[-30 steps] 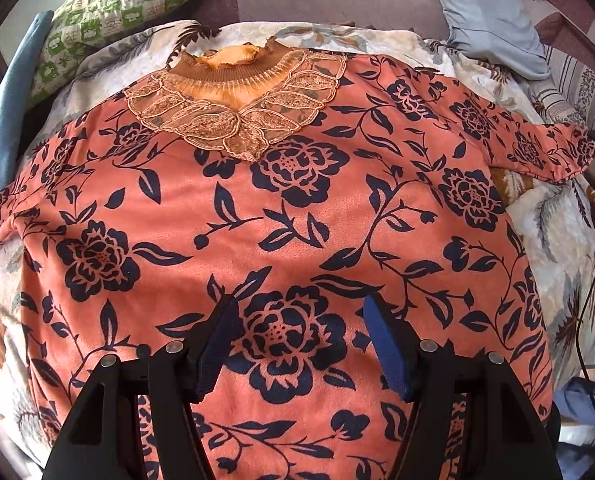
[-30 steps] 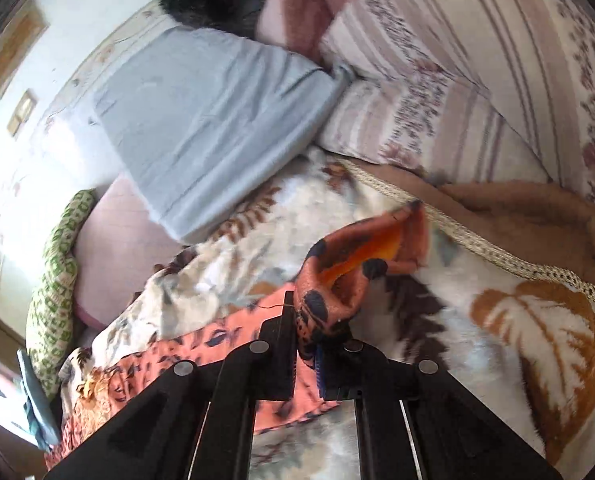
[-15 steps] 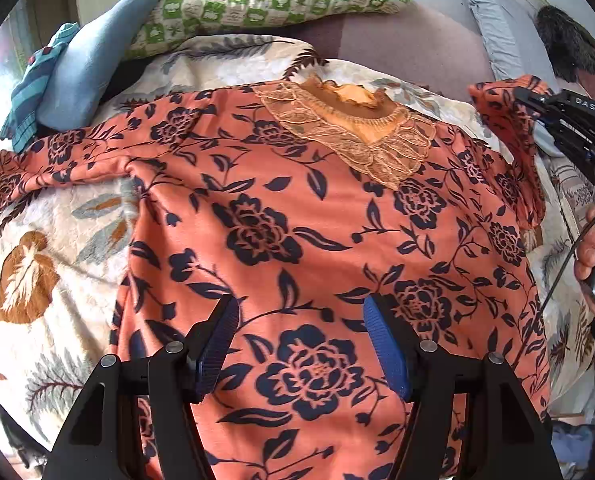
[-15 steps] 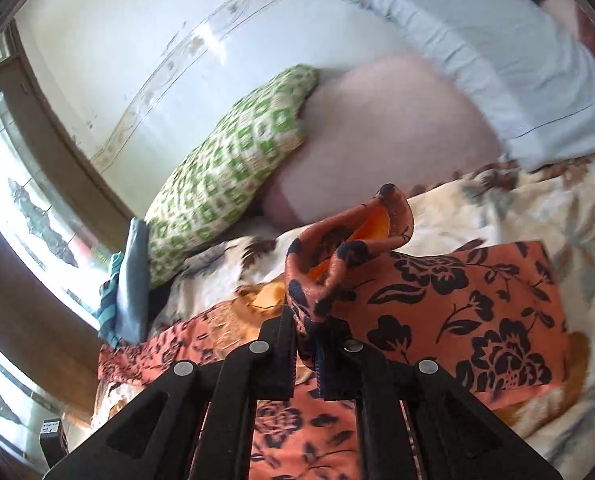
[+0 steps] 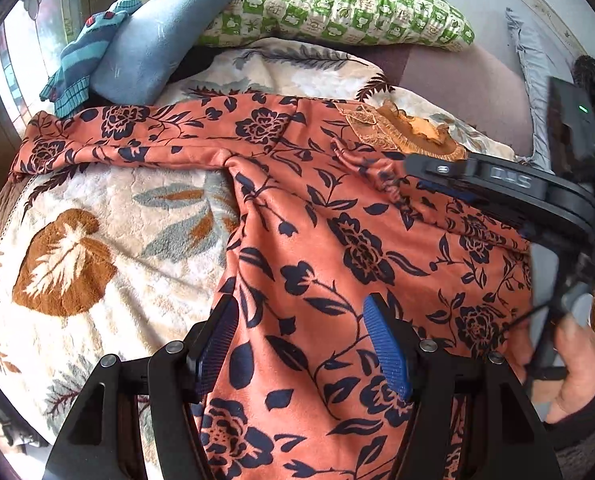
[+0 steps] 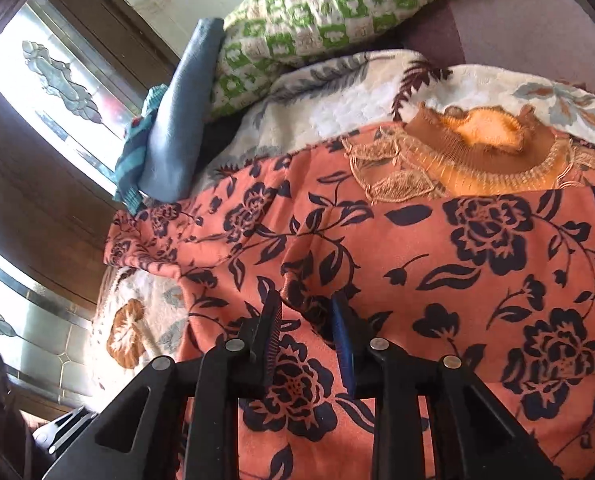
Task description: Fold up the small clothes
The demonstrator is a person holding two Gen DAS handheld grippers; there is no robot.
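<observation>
I see bright daylight from the window (image 6: 37,92) left of my right gripper (image 6: 305,332), its panes blown out. Fisheye bending and black corners frame both views; the green pillow (image 6: 317,12) looks smeared.

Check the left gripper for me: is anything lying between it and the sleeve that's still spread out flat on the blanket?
Nothing visible does. The left gripper hangs open over the floral top, and the unfolded sleeve lies bare on the blanket. The blue cloth and green pillow sit beyond it, and the right gripper works on the other side.
</observation>
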